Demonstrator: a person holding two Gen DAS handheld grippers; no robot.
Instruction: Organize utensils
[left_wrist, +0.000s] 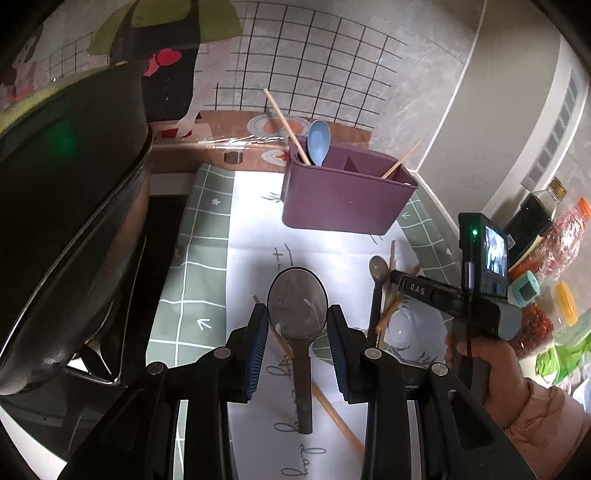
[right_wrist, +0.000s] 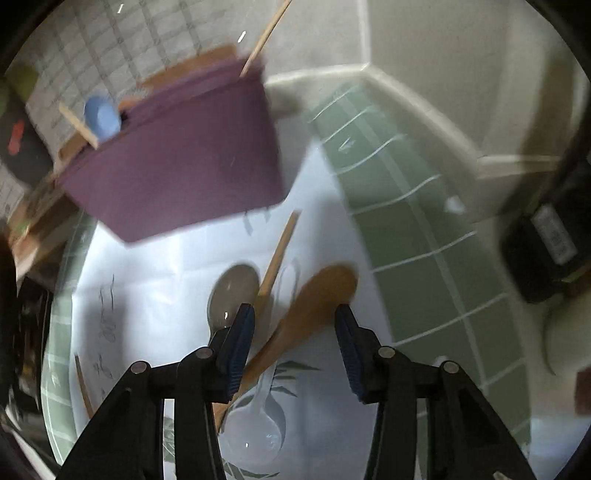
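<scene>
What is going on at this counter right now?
A person holding a gripper in each hand is sorting utensils into a purple caddy. It already holds a blue spoon and chopsticks. The left gripper has its fingers on either side of a dark wooden spoon without pressing it. The right gripper hangs open above a brown wooden spoon, a metal spoon and a clear plastic spoon lying loose.

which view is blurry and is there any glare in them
Right wrist view: motion-smeared, the purple plastic utensil caddy and brown wooden spoon soft-edged. Left wrist view: sharp, with glare washing out the white paper mat below the caddy; both bend at the edges.
</scene>
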